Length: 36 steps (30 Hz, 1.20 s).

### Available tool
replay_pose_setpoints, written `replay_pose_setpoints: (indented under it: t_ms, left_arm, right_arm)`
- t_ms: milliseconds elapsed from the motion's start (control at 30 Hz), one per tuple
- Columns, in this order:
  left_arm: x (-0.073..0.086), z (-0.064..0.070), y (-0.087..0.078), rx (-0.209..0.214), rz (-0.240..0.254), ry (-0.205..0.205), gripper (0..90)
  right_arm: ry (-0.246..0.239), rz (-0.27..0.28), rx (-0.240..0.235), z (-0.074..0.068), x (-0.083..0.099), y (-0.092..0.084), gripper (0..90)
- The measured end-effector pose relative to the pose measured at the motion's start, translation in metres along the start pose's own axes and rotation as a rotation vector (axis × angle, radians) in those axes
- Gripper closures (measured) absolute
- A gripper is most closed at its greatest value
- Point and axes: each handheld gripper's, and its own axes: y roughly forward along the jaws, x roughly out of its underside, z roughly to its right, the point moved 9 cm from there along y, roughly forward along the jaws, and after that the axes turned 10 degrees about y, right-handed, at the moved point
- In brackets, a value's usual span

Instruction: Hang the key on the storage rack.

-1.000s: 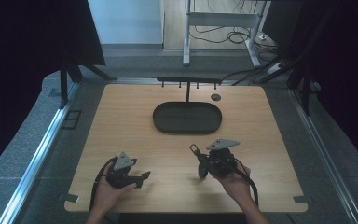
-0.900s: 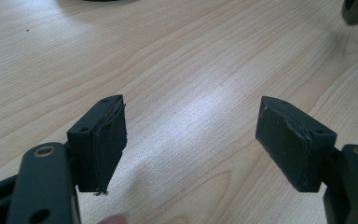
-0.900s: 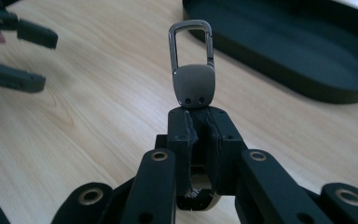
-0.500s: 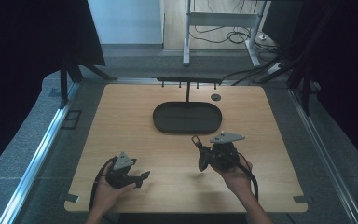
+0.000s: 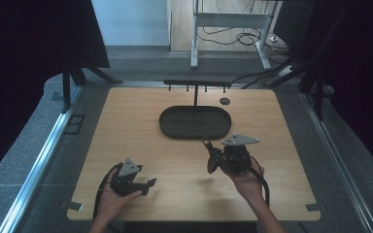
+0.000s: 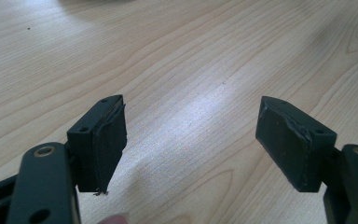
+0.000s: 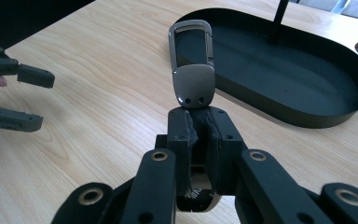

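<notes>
Clearly the right gripper [image 7: 200,116] is clamped on a metal keyring clip [image 7: 192,65], whose long axis runs straight out past the jaws, loop end foremost, toward the black tray [image 7: 307,70] and its hook stand [image 5: 195,87] just ahead. The right hand is the nearer one. The left gripper [image 6: 191,140] hangs wide and empty over the bench [image 5: 126,126].
</notes>
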Motion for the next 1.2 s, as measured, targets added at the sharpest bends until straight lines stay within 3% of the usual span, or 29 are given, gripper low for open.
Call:
replay_pose_setpoints:
  t_ms: [633,1200]
  left_arm:
    - [0.0,0.0,0.0,-0.001,0.003,-0.005,25.1]
    - [0.0,0.001,0.001,0.0,-0.003,0.001,25.0]
  right_arm:
    - [0.017,0.035,0.012,0.007,-0.014,0.0,81.0]
    - [0.057,0.057,0.042,0.025,-0.026,0.006,81.0]
